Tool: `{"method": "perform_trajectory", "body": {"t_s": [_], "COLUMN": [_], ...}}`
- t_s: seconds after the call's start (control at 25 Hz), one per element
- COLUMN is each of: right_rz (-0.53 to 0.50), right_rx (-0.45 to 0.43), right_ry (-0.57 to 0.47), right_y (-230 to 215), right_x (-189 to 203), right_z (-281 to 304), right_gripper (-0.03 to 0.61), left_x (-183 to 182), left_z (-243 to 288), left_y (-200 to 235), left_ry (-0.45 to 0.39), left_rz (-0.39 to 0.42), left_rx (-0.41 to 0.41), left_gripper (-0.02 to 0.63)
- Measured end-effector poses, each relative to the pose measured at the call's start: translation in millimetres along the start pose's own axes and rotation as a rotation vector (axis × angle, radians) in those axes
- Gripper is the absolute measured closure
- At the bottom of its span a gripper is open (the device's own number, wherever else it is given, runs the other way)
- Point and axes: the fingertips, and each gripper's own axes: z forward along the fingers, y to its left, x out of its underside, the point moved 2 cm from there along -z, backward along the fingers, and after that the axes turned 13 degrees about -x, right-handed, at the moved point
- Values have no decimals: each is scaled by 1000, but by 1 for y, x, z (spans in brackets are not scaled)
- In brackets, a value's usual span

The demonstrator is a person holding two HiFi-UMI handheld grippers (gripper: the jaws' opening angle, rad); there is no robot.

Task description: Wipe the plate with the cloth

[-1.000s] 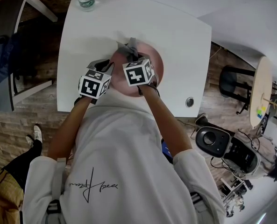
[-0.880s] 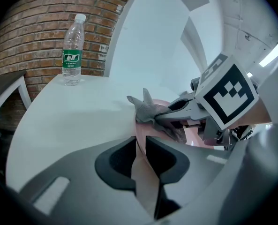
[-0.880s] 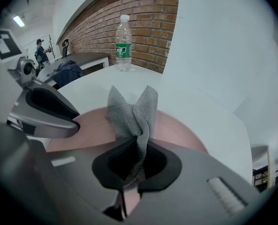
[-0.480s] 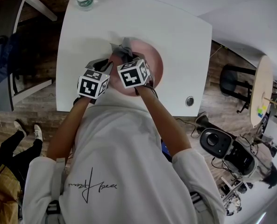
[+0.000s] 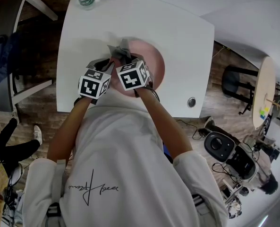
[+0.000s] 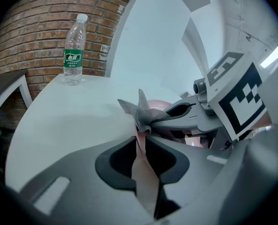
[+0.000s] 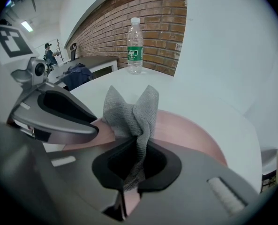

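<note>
The left gripper has its jaws clamped on the pink plate's rim. The right gripper has its jaws pinching the grey cloth over it.

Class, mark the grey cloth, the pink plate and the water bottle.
grey cloth [image 7: 129, 109]: right gripper view, bunched folds above the jaws.
pink plate [image 7: 185, 130]: right gripper view, bare upper surface.
water bottle [image 7: 134, 53]: right gripper view, green label.

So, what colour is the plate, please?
The plate is pink, best seen in the right gripper view.
</note>
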Motion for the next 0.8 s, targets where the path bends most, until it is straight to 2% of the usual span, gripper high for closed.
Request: {"method": "perform_trajectory", "body": {"t_s": [0.56,0.8], "right_rz": [-6,35], "right_rx": [-63,-100], "right_ry": [-1,-19], "right_y": [13,19], "right_x": [-1,1], "right_z": [-2,-2], "right_gripper": [560,560], "left_x": [-5,-5], "left_z": [0,0], "left_y": [0,0], "left_ry": [-5,-9], "left_rz": [-15,-27], "left_rx": [-3,-7], "left_gripper": [540,546]}}
